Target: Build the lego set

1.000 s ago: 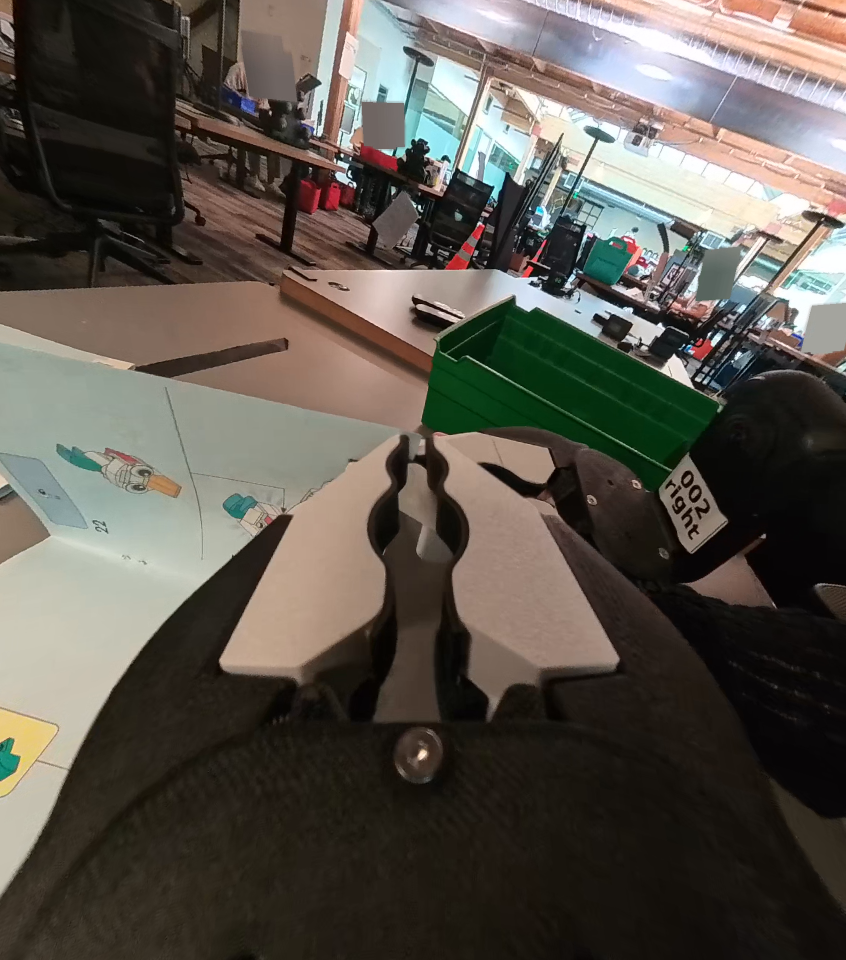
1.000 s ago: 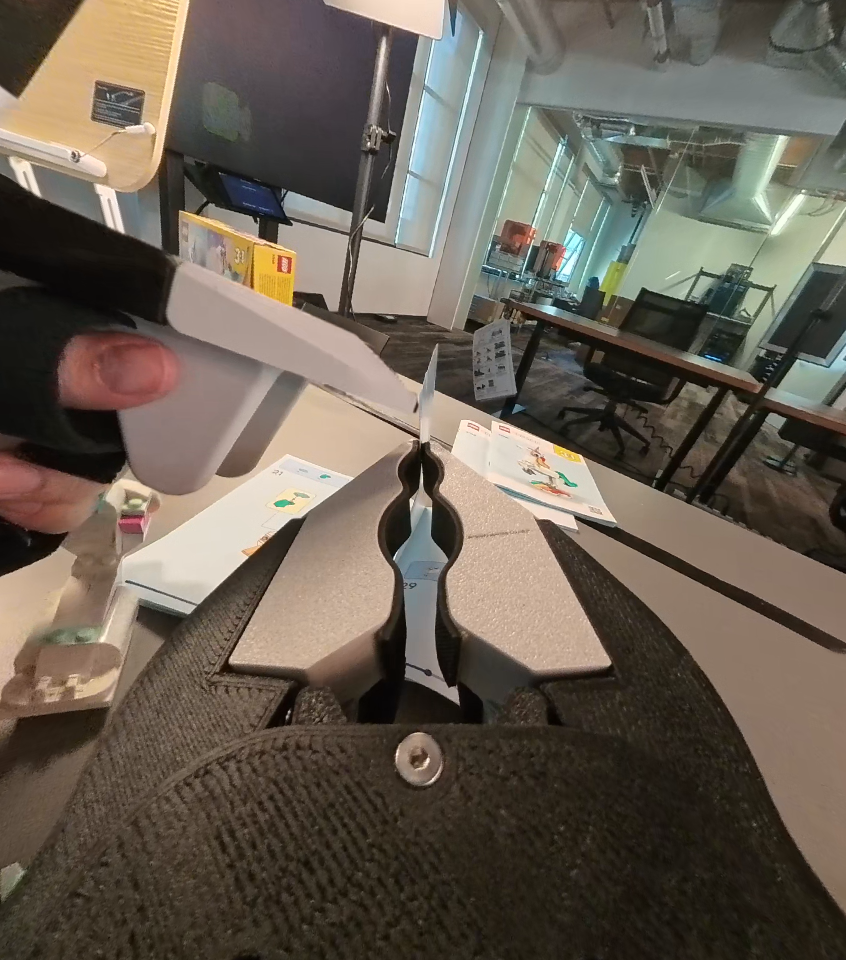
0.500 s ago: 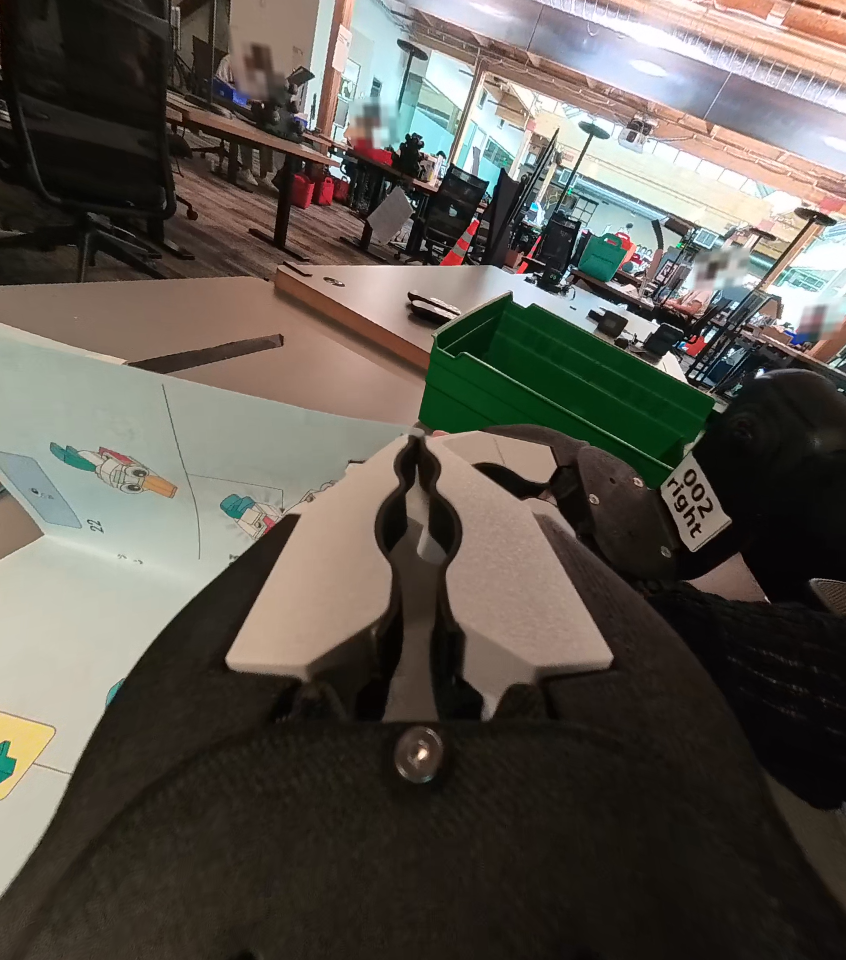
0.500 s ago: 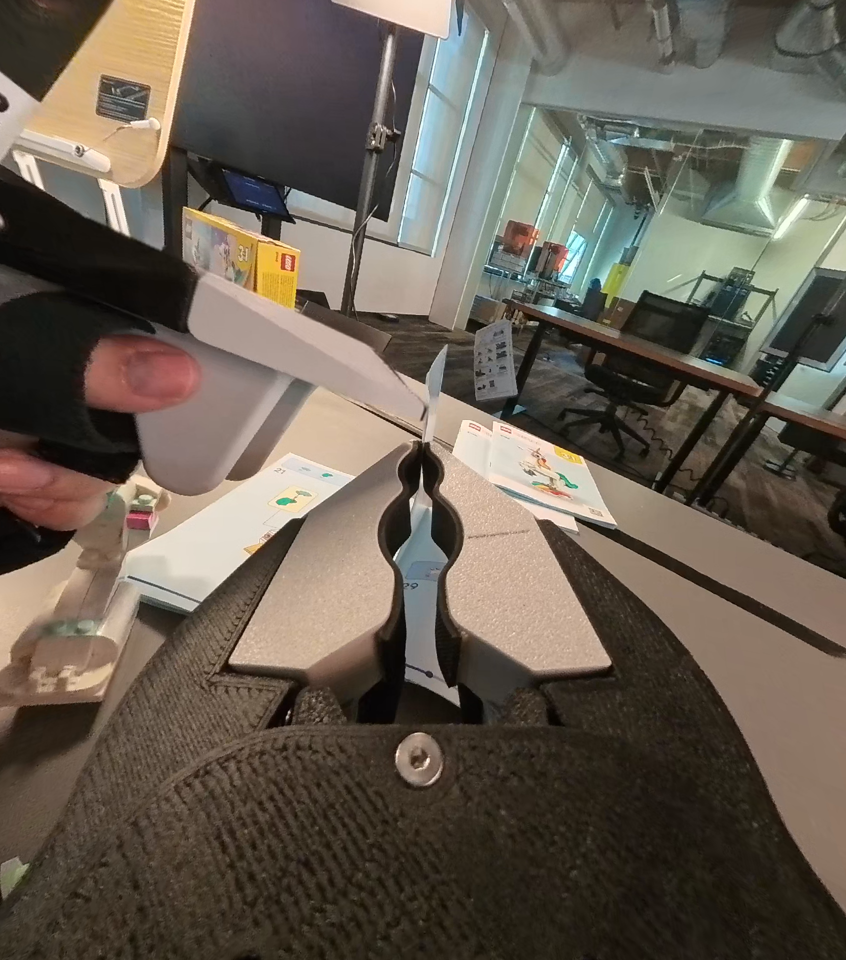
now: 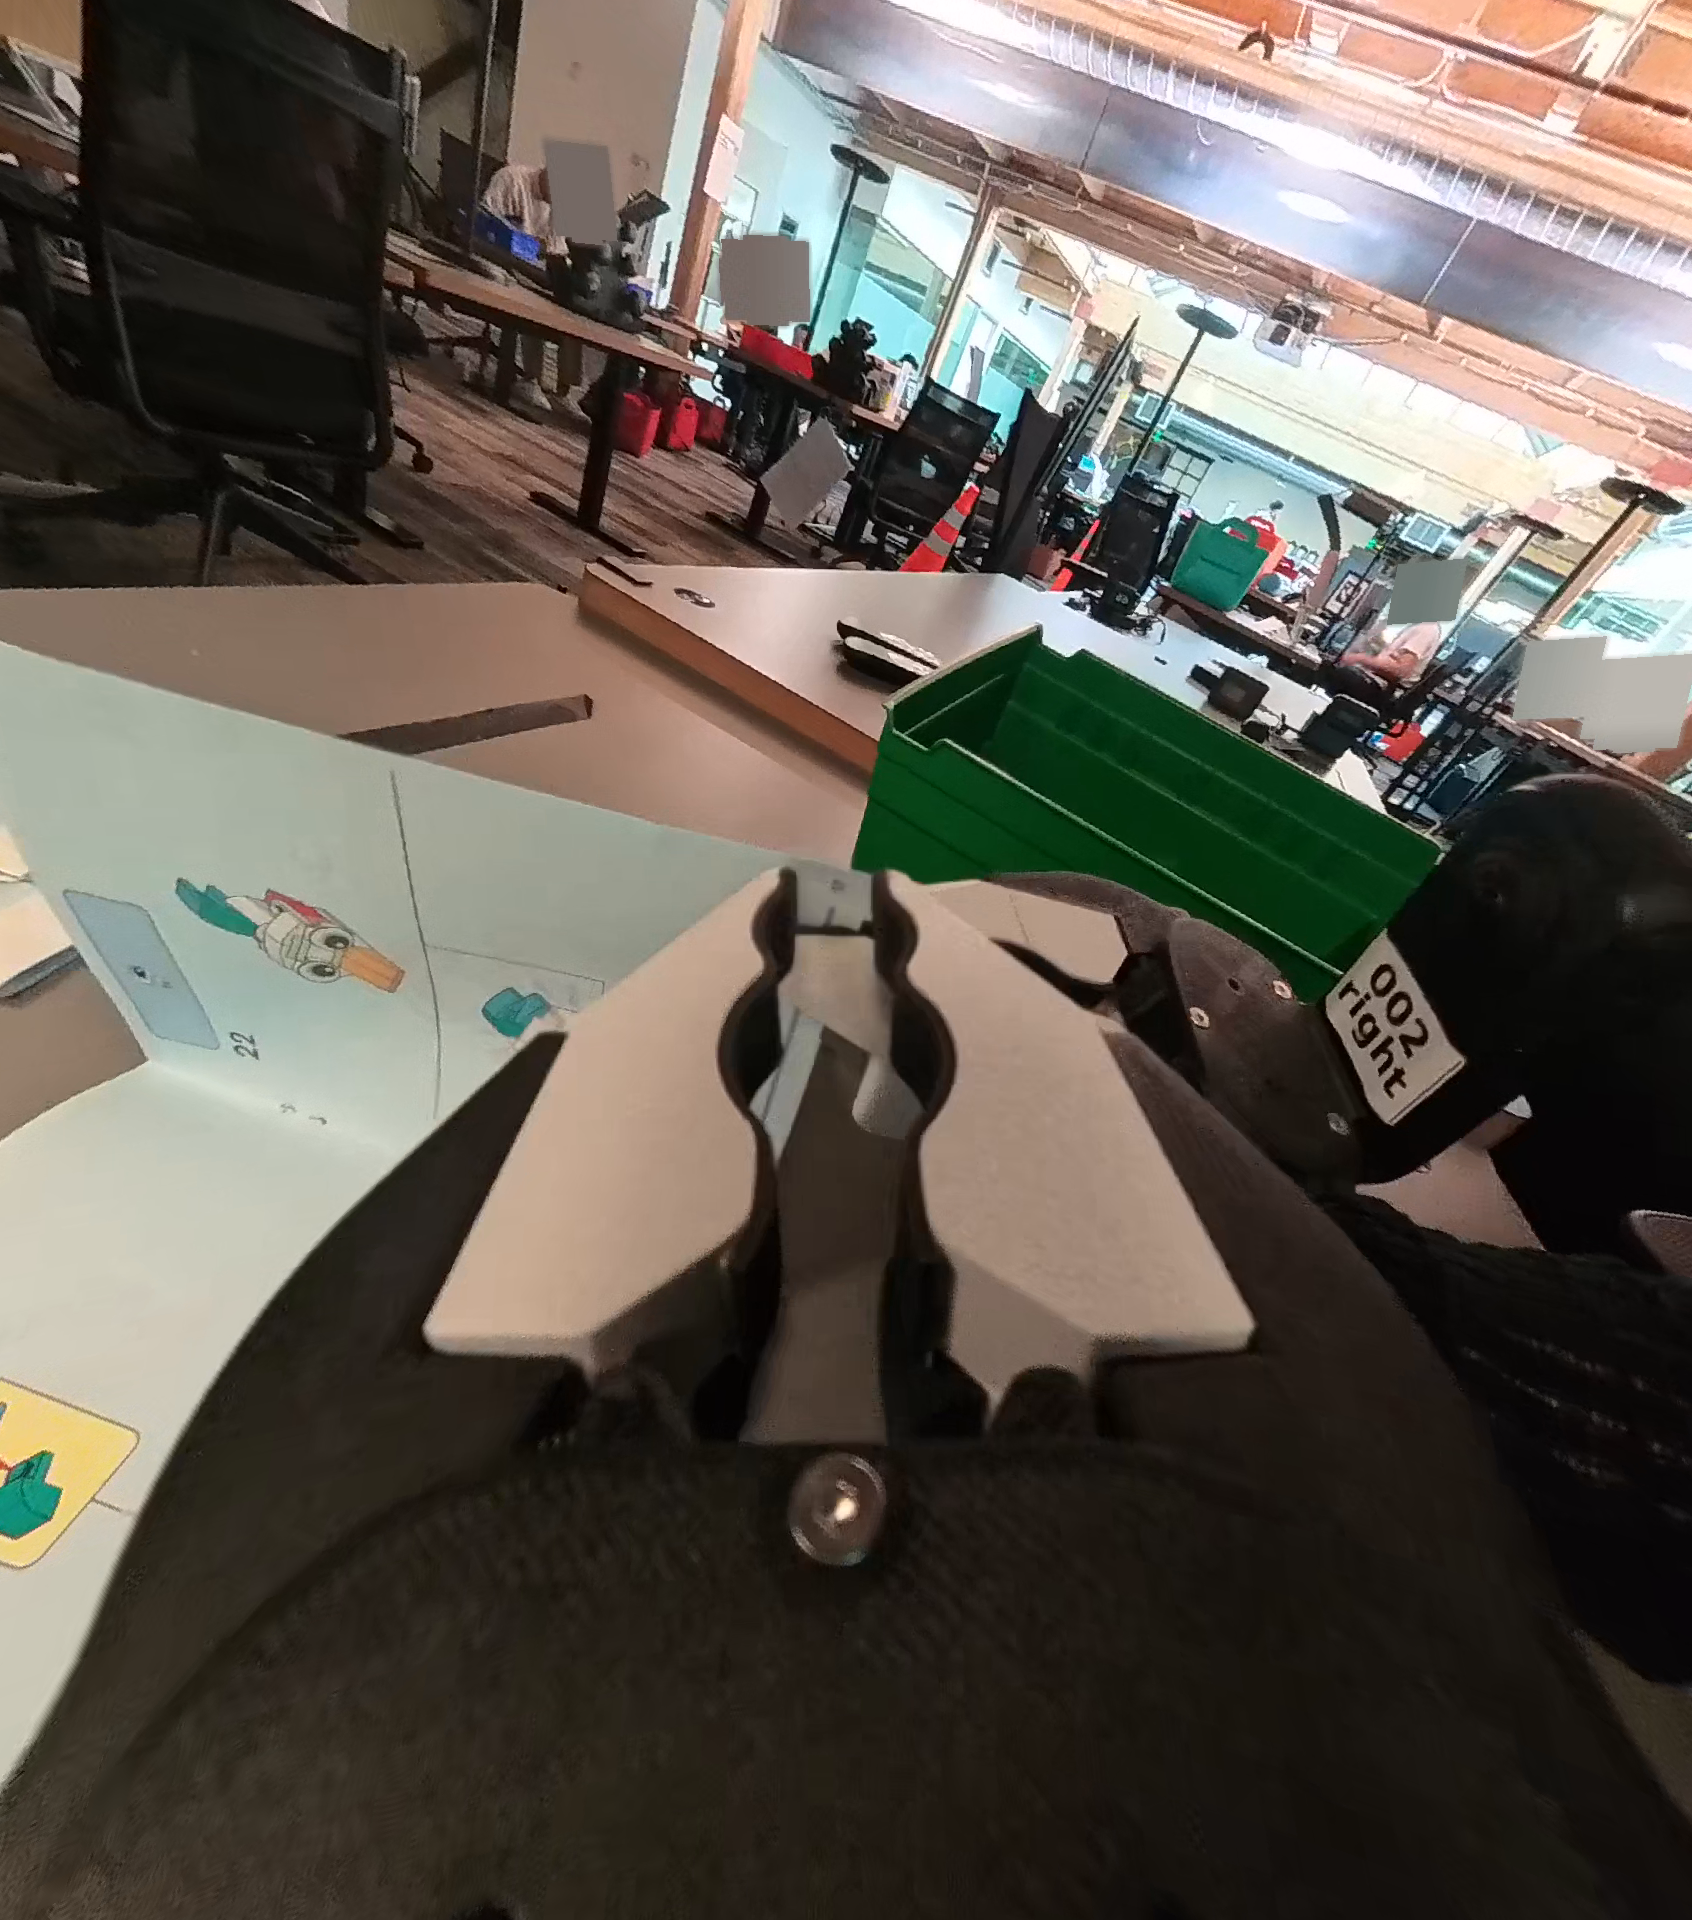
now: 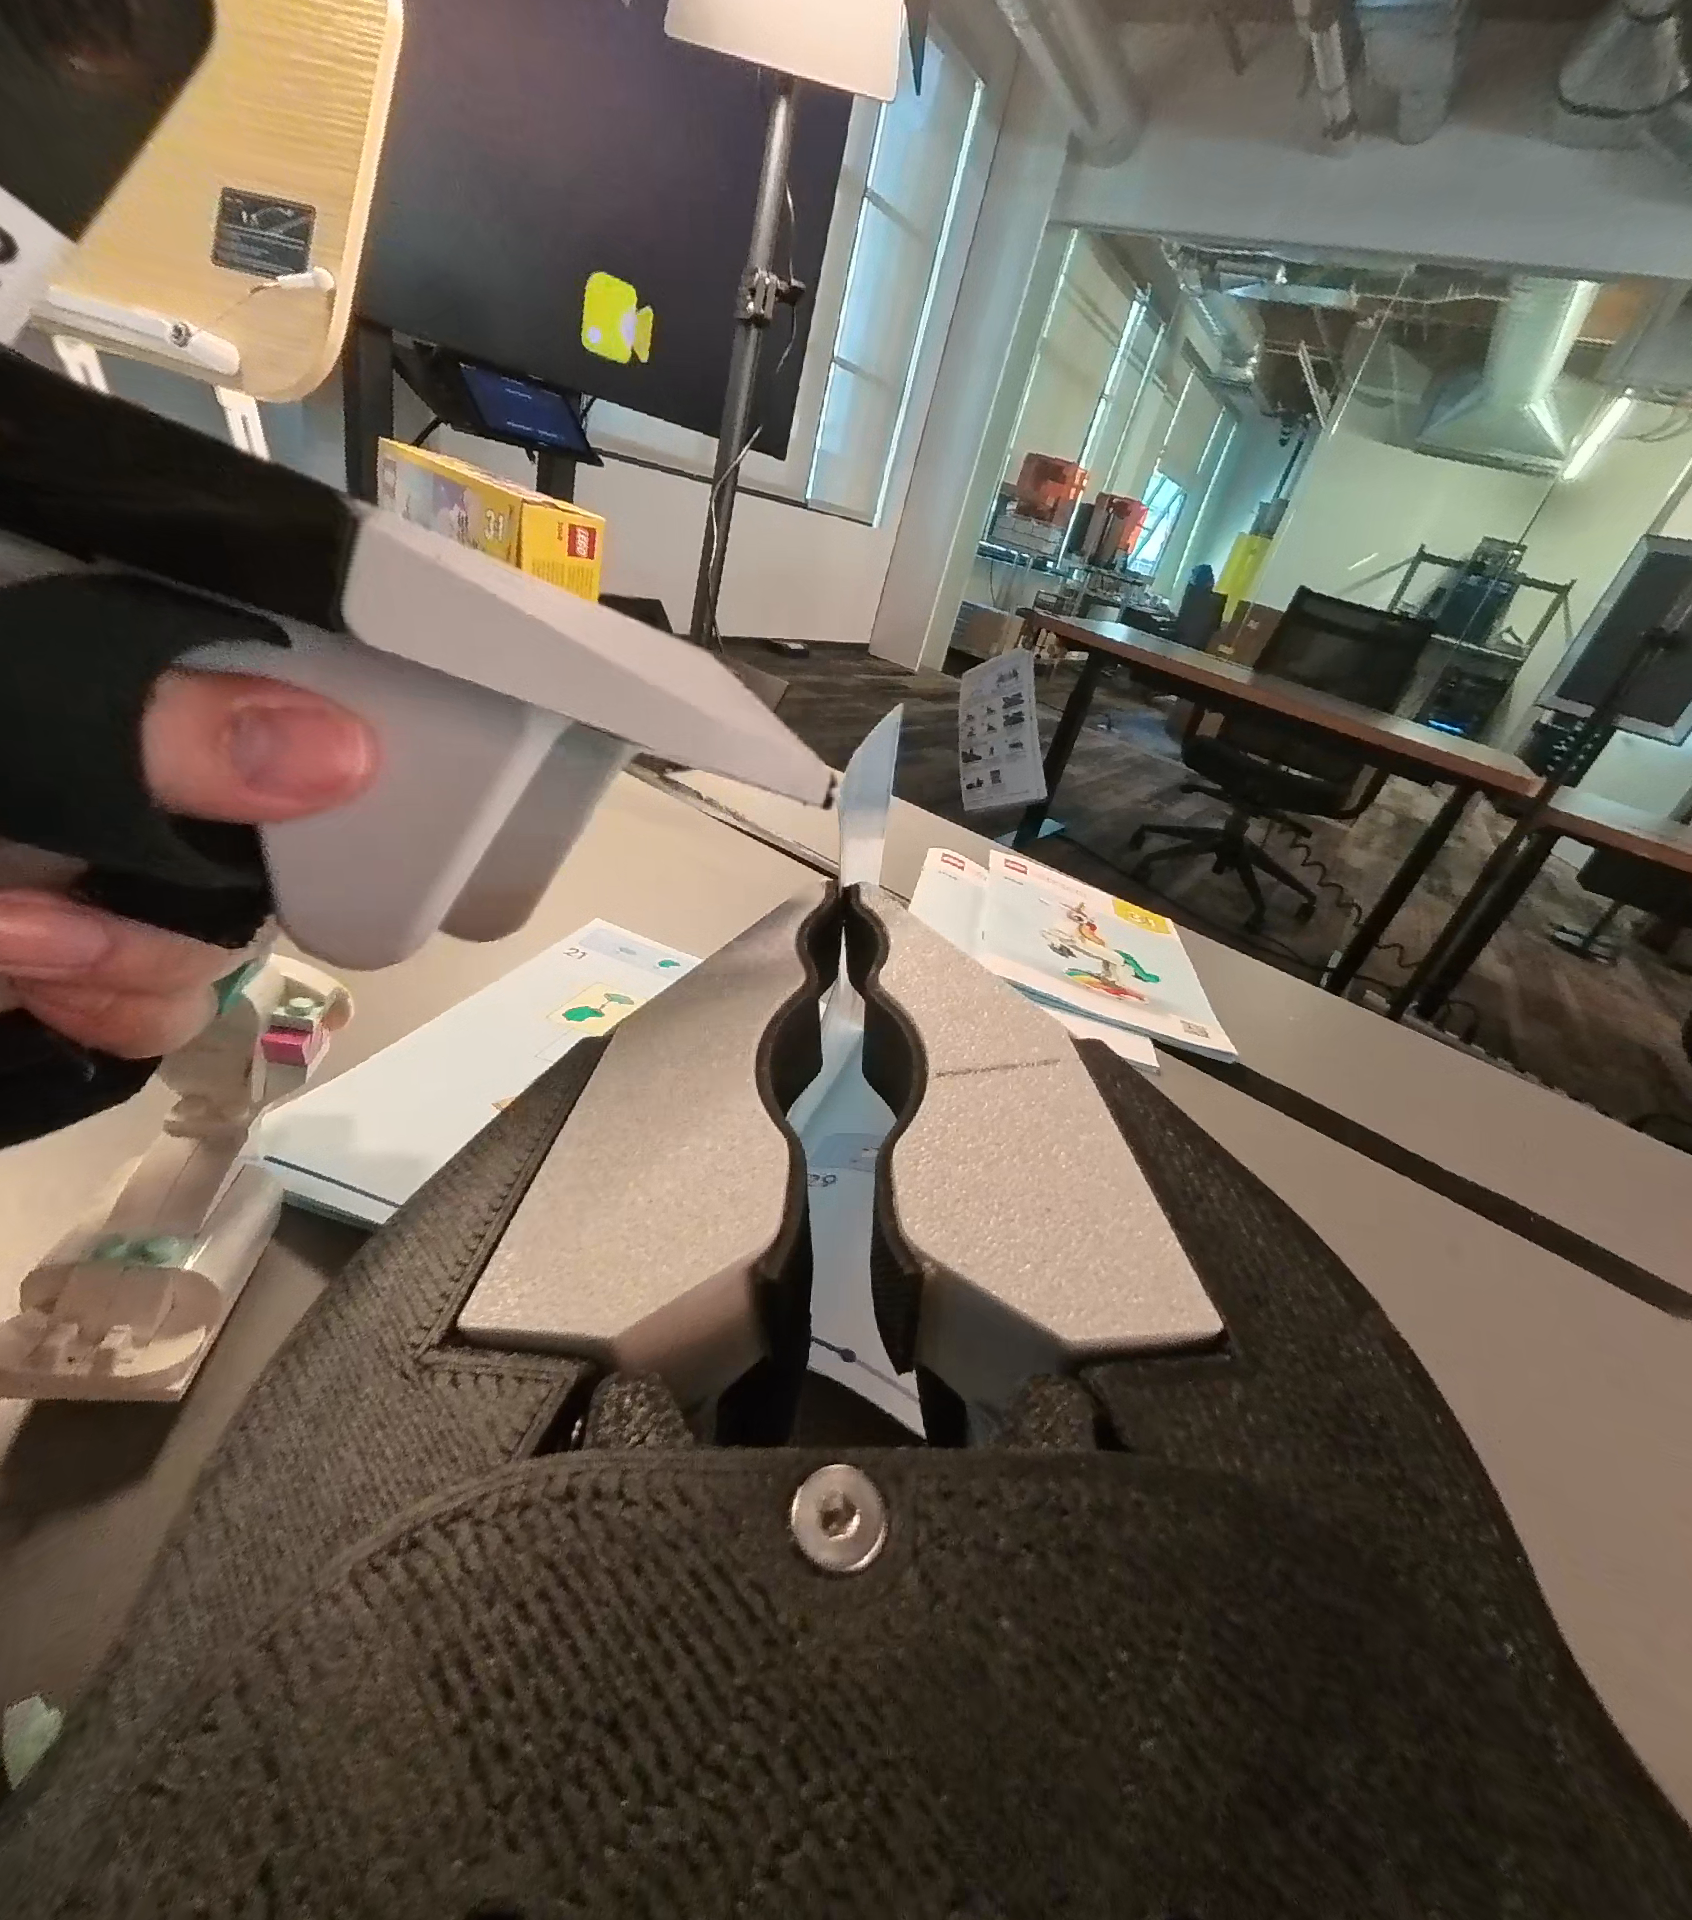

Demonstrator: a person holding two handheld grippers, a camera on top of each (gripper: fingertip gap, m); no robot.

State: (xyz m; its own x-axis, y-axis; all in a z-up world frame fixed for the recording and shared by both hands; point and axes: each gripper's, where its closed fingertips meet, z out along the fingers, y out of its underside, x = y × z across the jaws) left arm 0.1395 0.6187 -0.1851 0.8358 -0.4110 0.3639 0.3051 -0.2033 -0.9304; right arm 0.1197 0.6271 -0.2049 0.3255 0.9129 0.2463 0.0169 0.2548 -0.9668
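Note:
The open light-blue instruction booklet (image 5: 250, 935) lies on the grey table. My right gripper (image 6: 842, 896) is shut on one page (image 6: 868, 779), which stands upright on edge between its fingers. My left gripper (image 5: 831, 896) is open by a small gap, and the page's top corner shows between its fingertips. In the right wrist view its tip (image 6: 811, 781) sits right beside the page's upper edge. The right gripper's black body (image 5: 1237, 1039) is close at the right. A partly built white lego model (image 6: 187, 1132) with pink and green pieces lies on the table under the left hand.
A green bin (image 5: 1133, 790) stands behind the grippers. A second closed booklet (image 6: 1081, 956) lies farther back on the table. A yellow lego box (image 6: 509, 530) stands at the table's far side. A small green piece (image 6: 31, 1714) lies near the front left. My two grippers' fingertips are within a few centimetres of each other.
My left gripper's jaws were shut together and now stand a little apart at the page's corner. The right gripper still holds the page, which now curls slightly at the top.

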